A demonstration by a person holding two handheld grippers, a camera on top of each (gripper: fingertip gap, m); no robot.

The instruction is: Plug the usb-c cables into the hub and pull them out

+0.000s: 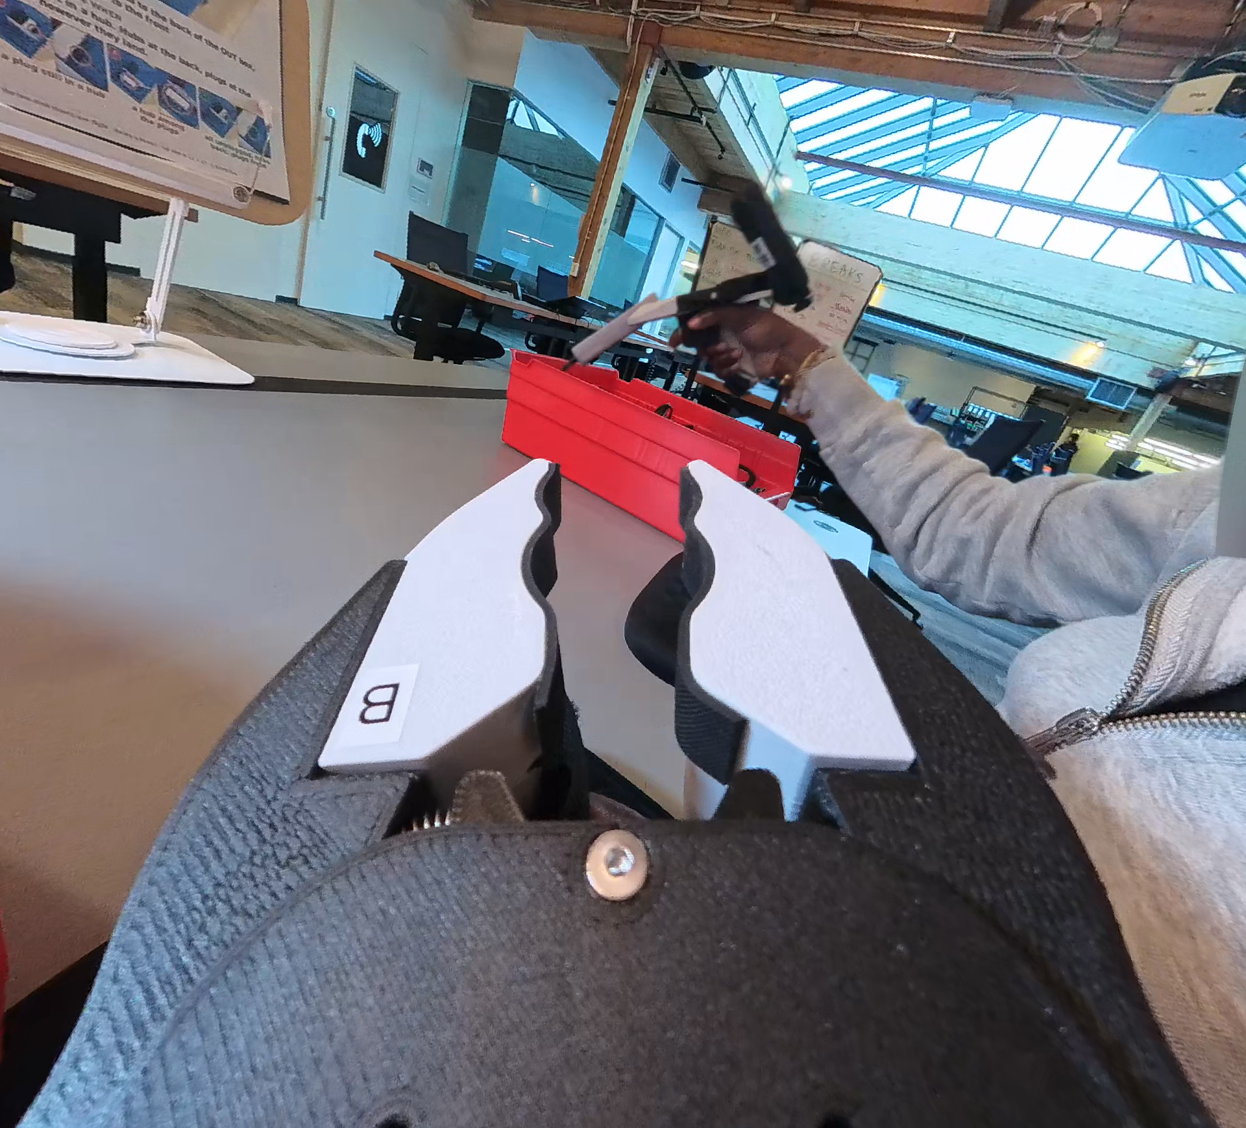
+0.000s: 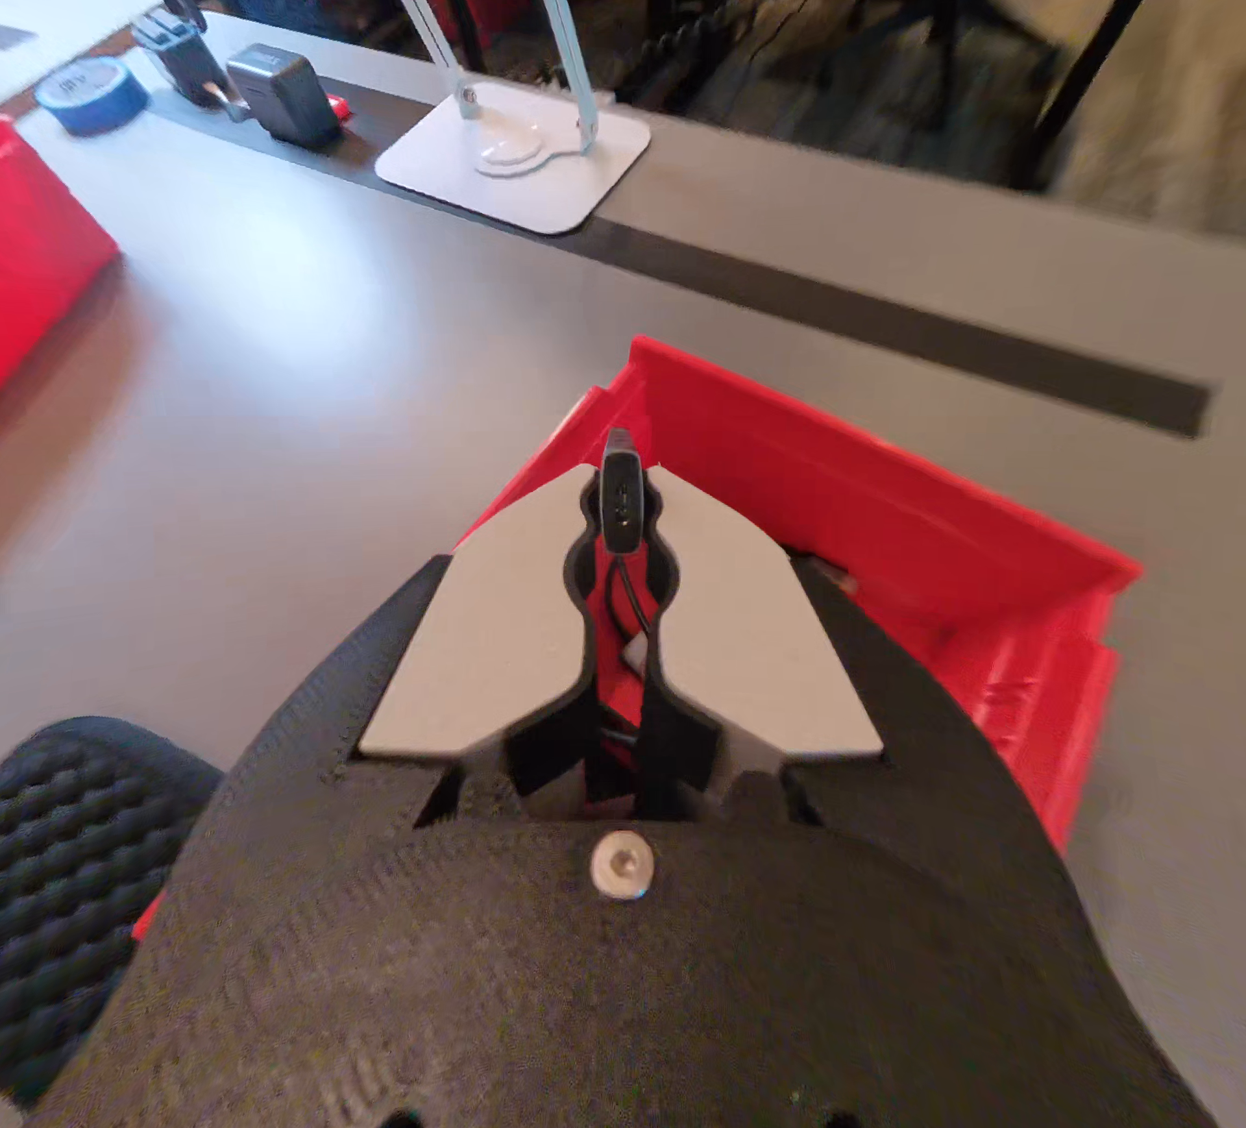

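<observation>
My right gripper [image 2: 621, 475] is shut on a black usb-c cable plug [image 2: 621, 505] and holds it over the near corner of a red bin [image 2: 876, 489]. The plug's thin black cable [image 2: 624, 596] hangs down between the fingers into the bin. The same gripper shows in the left wrist view [image 1: 573, 362], held by a hand above the red bin [image 1: 607, 441], its tip over the bin's far left end. My left gripper [image 1: 620, 475] is open and empty, low over the grey table [image 1: 202, 522], short of the bin. No hub shows.
A white stand [image 2: 512, 165] bearing an instruction board stands at the table's back, also in the left wrist view [image 1: 135, 347]. A blue tape roll [image 2: 91, 97] and black chargers [image 2: 283, 94] sit at the far left. Another red bin [image 2: 40, 246] lies at the left. A grey sleeve [image 1: 977, 502] crosses on the right. The grippers' ends are close to 45 centimeters from one another.
</observation>
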